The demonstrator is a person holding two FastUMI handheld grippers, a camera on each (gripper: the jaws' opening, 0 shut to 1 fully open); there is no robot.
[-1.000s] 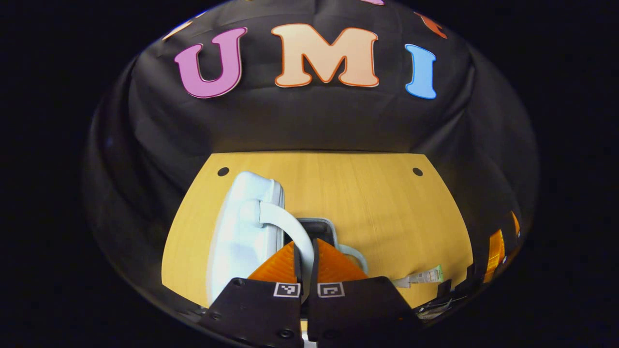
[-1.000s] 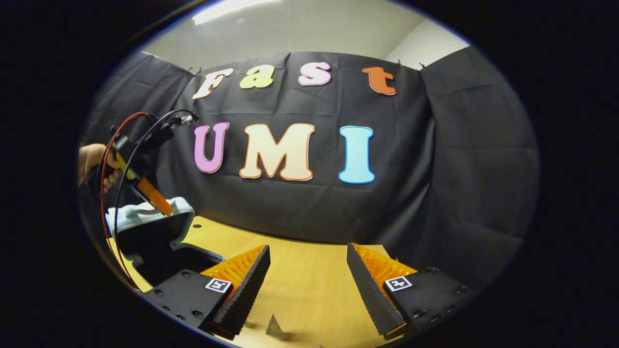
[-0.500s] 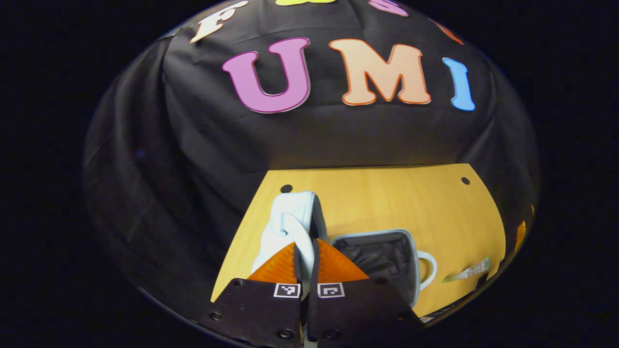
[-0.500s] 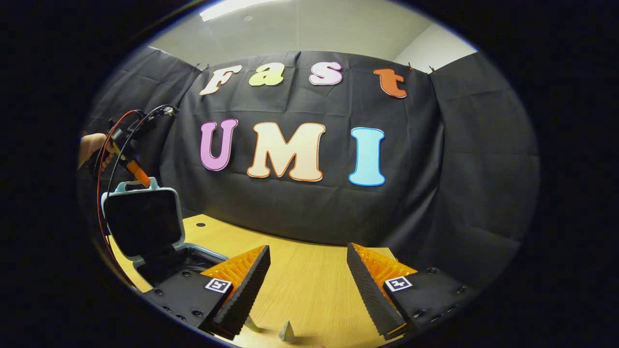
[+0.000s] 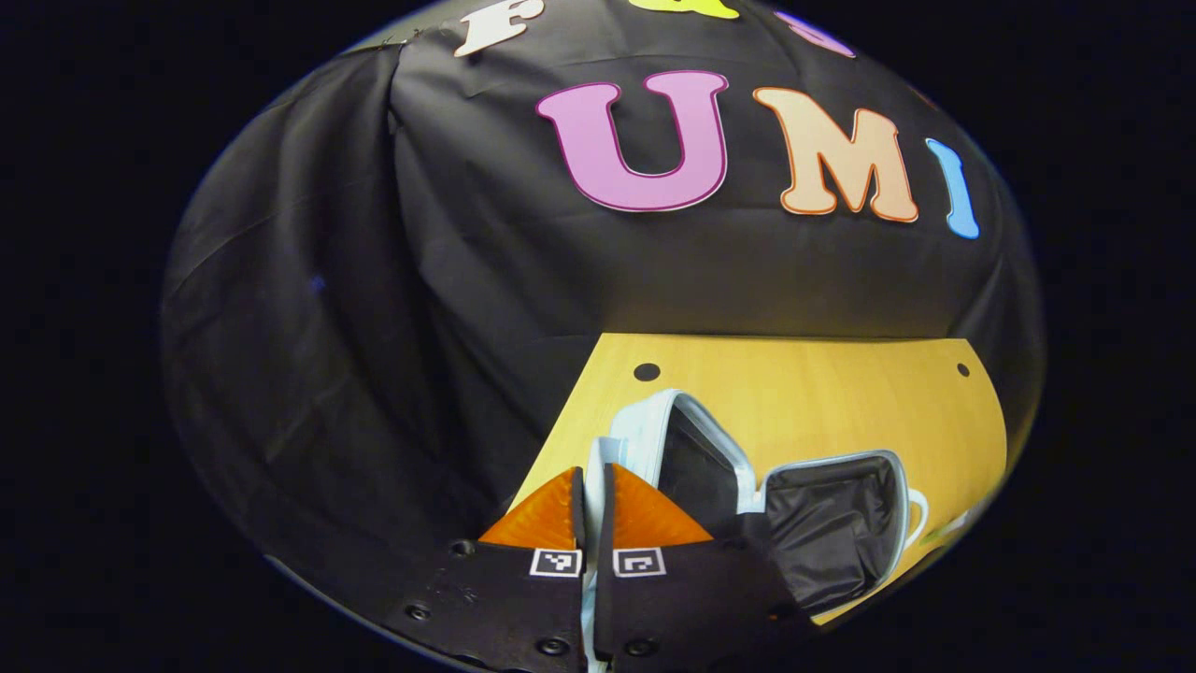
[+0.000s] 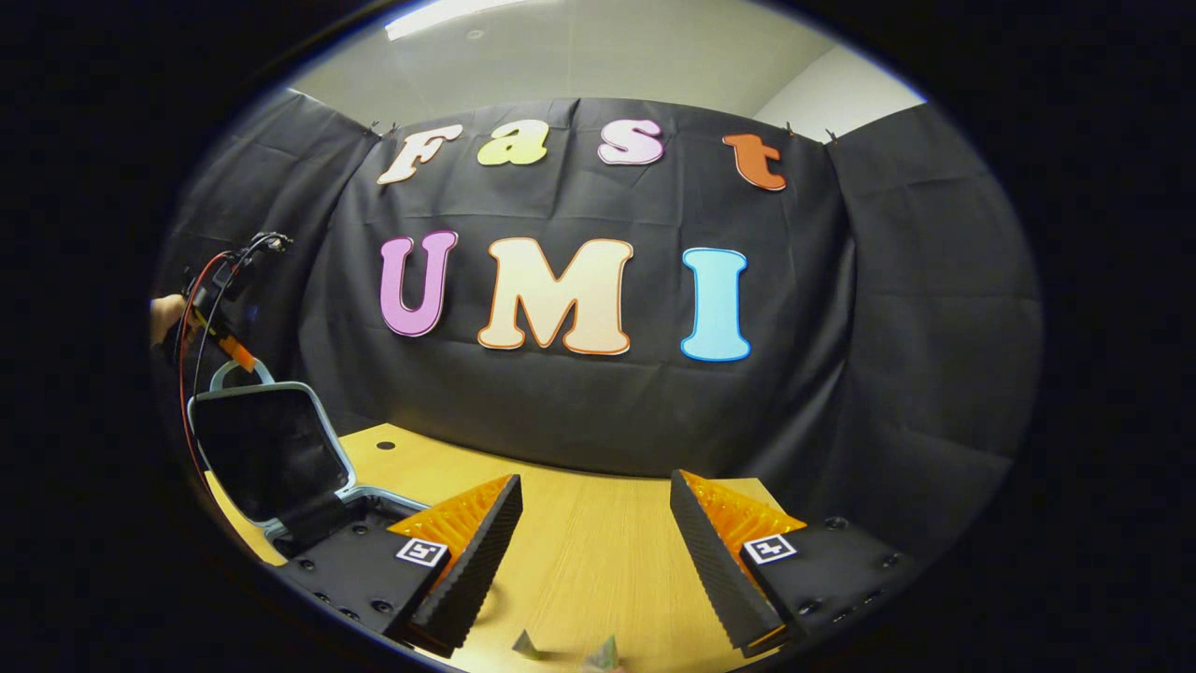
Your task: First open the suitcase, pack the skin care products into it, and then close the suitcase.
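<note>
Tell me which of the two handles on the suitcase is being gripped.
The lid handle: the left gripper is shut on it, holding the lid up. The other handle sits free on the base shell, untouched.

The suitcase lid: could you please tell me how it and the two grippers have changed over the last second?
The left gripper, shut on the lid handle, has swung the suitcase lid up and back from partly raised to past upright, exposing the dark lining of the suitcase base. The right gripper stayed open above the wooden table, holding nothing.
</note>
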